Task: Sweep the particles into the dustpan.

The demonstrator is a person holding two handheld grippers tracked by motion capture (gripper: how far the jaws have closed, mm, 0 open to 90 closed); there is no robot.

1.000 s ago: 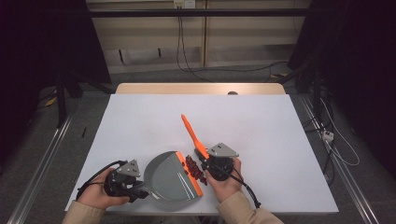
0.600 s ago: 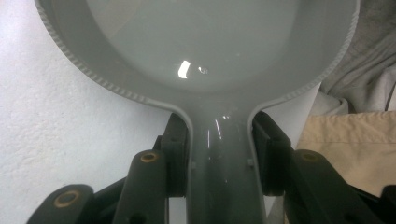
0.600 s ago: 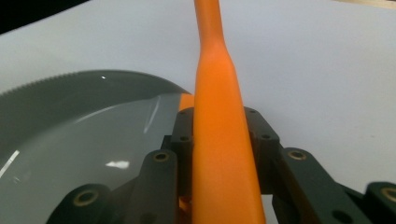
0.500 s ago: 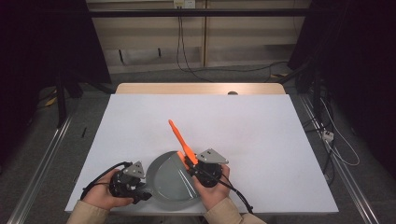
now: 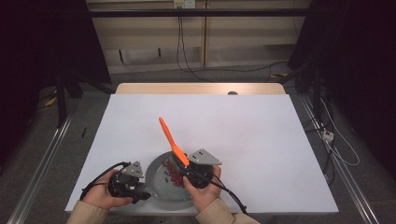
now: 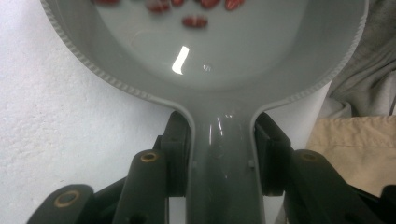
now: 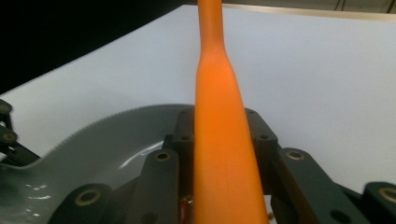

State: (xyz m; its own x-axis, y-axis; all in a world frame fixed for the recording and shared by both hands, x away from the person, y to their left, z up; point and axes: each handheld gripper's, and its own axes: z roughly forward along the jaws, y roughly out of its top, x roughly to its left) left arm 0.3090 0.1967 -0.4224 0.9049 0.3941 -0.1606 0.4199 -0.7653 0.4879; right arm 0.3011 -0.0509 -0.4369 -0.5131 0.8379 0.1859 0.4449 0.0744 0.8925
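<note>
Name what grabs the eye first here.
The orange spatula, sticking up and away from the right gripper near the table's front edge. Below it lies a grey pan holding red beans, its handle clamped in the left gripper.

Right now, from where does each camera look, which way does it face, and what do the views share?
High view: sits above the person's side, looks forward and down on the white table; both hands, left gripper, right gripper.
Left gripper view: looks along its jaws, clamped on the grey pan handle; beans inside.
Right gripper view: looks along its jaws, clamped on the orange spatula, over the table.
Shared: all show the pan.
</note>
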